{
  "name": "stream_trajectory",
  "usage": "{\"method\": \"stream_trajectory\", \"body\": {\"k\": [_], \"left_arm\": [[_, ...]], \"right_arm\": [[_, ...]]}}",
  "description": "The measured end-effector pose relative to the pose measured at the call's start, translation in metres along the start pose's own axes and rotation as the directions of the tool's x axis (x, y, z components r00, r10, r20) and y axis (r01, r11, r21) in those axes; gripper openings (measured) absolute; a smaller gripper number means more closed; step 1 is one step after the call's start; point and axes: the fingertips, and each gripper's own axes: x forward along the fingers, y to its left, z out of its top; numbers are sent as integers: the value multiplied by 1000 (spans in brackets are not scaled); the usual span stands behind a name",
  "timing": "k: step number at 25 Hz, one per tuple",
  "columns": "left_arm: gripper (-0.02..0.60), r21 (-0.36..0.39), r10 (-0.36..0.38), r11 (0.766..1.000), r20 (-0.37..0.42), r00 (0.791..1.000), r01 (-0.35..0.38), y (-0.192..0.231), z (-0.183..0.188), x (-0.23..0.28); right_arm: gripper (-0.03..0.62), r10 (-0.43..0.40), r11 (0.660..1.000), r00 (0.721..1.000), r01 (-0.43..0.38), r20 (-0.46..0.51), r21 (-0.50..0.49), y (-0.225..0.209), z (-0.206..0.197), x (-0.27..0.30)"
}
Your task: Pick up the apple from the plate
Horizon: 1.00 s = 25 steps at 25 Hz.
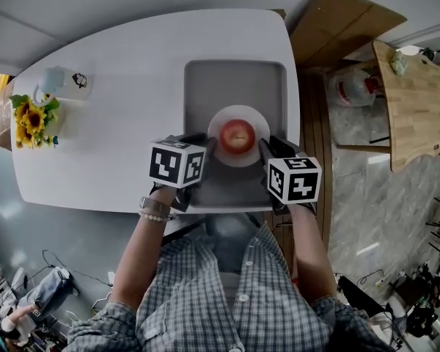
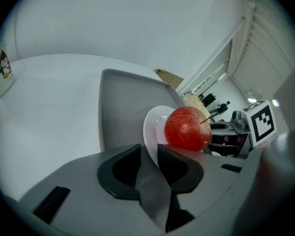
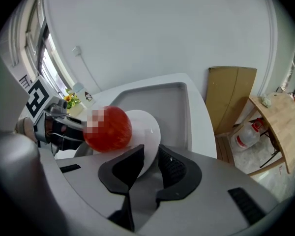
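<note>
A red apple (image 1: 237, 136) lies on a small white plate (image 1: 258, 123) inside a grey tray (image 1: 205, 86) on the white table. My left gripper (image 1: 205, 147) is at the plate's left rim, and the right gripper (image 1: 268, 147) is at its right rim. In the left gripper view the plate's (image 2: 152, 127) rim runs between the narrow jaws of the gripper (image 2: 149, 149), with the apple (image 2: 188, 128) just beyond. The right gripper view shows the same: the plate (image 3: 146, 127) rim sits between the gripper's (image 3: 151, 151) jaws, and the apple (image 3: 110, 129) is to their left.
A sunflower bunch (image 1: 31, 119) and a pale mug (image 1: 51, 81) stand at the table's far left. Right of the table's edge are a cardboard sheet (image 1: 337, 24), a water bottle (image 1: 352, 86) and a wooden bench (image 1: 414, 94).
</note>
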Motion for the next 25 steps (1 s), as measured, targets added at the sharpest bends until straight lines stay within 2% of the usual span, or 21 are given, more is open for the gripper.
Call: {"method": "stream_trajectory", "body": {"k": [3,9,12,25], "left_arm": [[77,-10,-2,1000,-17,1000,2,-3,1,2],[63,-80,-22,997,-33,999,20,0,-2,1],[61,-91,-30,996,-51,998,25,-2,-3,0],[43,-231,-94,970,-45,995,81,-5,-6,-11]], "right_arm": [[92,10,999,1000,-10,-2,40,-2,1,-1],[75,24,994,1000,-22,-12,110,-2,-2,-1],[71,23,992,999,-20,-28,123,-4,-1,-1],[57,-3,988,998,12,-55,155,-1,8,-9]]}}
